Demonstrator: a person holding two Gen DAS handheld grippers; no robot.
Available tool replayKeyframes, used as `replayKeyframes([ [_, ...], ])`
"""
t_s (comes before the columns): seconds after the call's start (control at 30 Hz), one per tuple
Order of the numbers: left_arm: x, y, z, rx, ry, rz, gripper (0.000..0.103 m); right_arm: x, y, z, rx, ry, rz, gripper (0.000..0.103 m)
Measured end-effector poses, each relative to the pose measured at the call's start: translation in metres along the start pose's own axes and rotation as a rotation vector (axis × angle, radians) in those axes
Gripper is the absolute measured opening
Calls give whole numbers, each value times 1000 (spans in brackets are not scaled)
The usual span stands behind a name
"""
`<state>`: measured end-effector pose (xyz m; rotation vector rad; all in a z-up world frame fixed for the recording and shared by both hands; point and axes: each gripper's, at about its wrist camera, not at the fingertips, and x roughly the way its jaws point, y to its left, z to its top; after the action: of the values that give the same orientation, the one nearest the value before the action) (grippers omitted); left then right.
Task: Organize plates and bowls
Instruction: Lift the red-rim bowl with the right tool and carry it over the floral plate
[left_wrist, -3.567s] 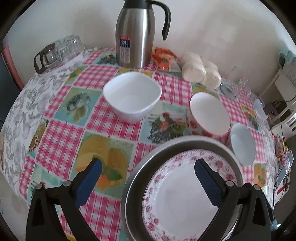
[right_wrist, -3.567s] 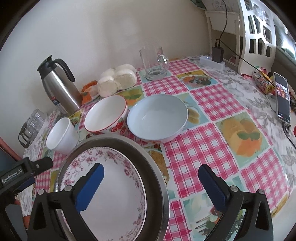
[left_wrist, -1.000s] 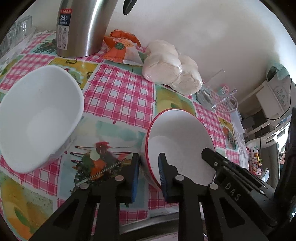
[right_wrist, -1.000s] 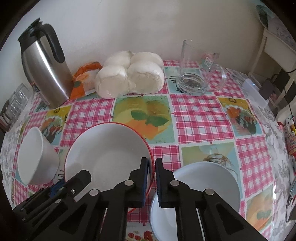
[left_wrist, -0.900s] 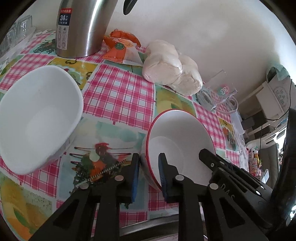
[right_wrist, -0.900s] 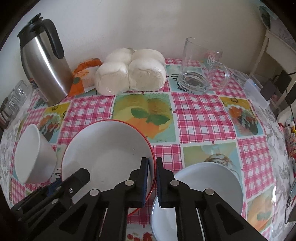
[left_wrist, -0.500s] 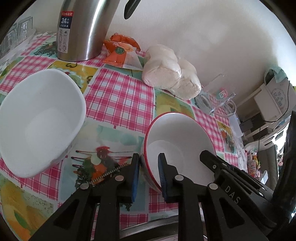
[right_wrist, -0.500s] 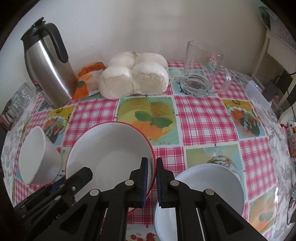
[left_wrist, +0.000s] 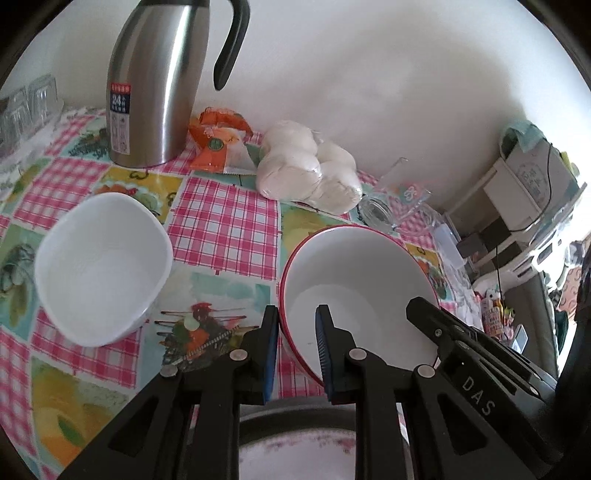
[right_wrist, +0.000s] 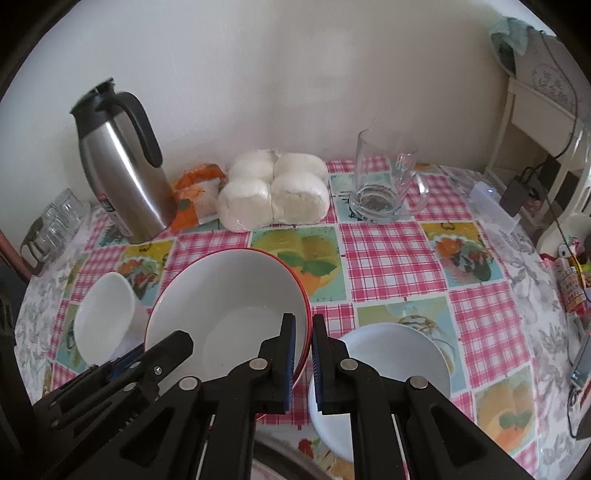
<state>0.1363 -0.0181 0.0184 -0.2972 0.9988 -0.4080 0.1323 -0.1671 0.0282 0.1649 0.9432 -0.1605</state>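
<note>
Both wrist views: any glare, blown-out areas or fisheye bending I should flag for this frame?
Left wrist view: strong barrel bending, the steel carafe leans, the far right edge by the window is overexposed, and the red-rimmed bowl stays sharp. Right wrist view: even soft light, dark corner vignette, mild sheen on the carafe, and the glass pitcher is readable.

Glossy glazed ceramic on red-rimmed bowl (right_wrist: 229, 306); same gloss on square white bowl (left_wrist: 99, 269) left of it. Brushed steel flask (left_wrist: 155, 81) behind, black plastic handle. Clear glass jug (right_wrist: 384, 184). Shiny wipe-clean checked tablecloth (right_wrist: 388, 254).
</note>
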Motion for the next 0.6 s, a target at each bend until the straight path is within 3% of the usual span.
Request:
replayKeyframes([
  [0.3,-37,-11,-10,42,-39,55,21,-36,0,-18,42,-36,43,9],
  [0.6,-57,-20,-26,55,-21,56,21,-64,-11,-42,96,-51,75,10],
])
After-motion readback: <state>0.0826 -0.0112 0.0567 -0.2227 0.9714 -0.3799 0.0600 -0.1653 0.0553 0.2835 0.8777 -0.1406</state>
